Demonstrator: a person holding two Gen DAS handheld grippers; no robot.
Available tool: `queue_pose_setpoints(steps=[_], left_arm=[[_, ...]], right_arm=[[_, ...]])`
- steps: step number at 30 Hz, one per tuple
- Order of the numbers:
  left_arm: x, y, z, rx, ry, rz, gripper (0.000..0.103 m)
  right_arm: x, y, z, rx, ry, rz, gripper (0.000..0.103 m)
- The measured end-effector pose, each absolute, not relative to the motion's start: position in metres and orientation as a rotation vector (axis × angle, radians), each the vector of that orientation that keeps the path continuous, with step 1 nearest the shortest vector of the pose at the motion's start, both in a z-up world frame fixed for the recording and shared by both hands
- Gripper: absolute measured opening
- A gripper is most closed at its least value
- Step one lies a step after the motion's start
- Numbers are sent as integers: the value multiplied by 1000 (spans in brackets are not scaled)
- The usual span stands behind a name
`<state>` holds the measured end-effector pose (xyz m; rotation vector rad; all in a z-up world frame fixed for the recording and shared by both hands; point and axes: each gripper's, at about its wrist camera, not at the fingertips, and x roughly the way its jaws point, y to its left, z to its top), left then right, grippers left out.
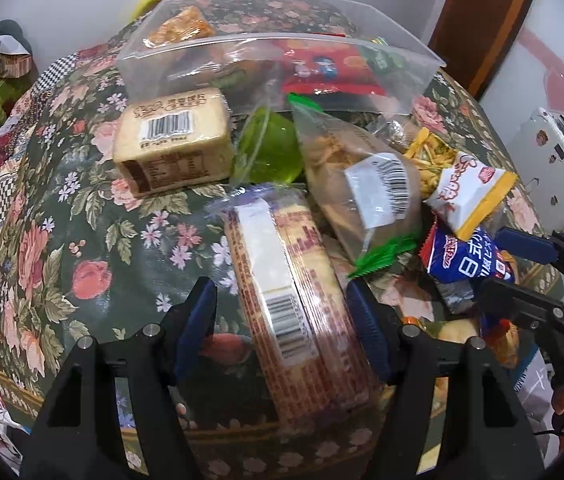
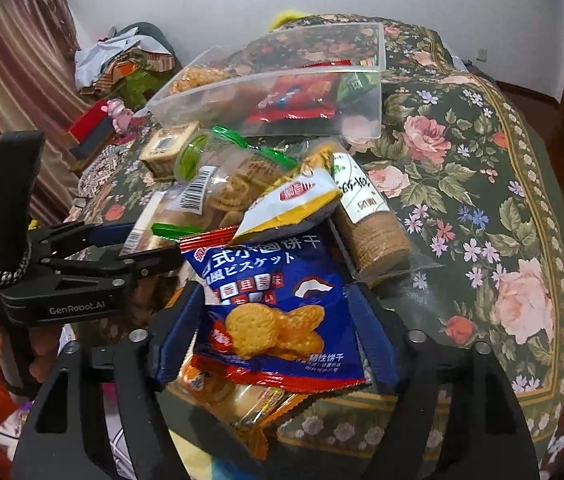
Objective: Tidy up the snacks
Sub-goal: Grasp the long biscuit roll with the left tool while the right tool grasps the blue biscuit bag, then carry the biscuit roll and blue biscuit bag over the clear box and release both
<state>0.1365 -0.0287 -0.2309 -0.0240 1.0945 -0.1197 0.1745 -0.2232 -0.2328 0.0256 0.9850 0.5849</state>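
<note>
A pile of snacks lies on a floral tablecloth. My left gripper (image 1: 282, 300) is open, its fingers on either side of a long cracker pack (image 1: 294, 280). My right gripper (image 2: 277, 312) is open around a blue biscuit bag (image 2: 277, 304), which also shows in the left wrist view (image 1: 462, 260). A clear plastic bin (image 1: 273, 56) at the back holds a red packet (image 1: 322, 68) and other snacks; it also shows in the right wrist view (image 2: 282, 80). The left gripper (image 2: 153, 246) appears at left in the right wrist view.
A tan boxed cake (image 1: 173, 140), a green jelly cup (image 1: 269, 148), a clear cookie bag (image 1: 362, 184) and a yellow-white packet (image 1: 470, 192) lie in the pile. A round biscuit roll (image 2: 370, 216) lies right of it. An orange packet (image 2: 241, 396) lies under the blue bag.
</note>
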Motion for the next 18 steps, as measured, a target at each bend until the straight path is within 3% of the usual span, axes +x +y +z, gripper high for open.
queue_pose_setpoints(steps=[3,7,9,11,18], left_arm=[[136,-28,-231,-22,1071,-113,65],[134,-30,-230,0,1047,-115,47],[132,-28,-230,-4,1045,-121,46],[132,-27,-229,-6,1043,-119,46],[125,-19,-218,-6,1007,-104,46]], right_arm=[[179,-219,-238,40,1000,580,84],[185,-214,-251,35,1042,560,88],[182,-210,-251,5,1022,545,86],[179,-207,-249,-5,1014,554,73],[177,-212,-240,33,997,583,66]])
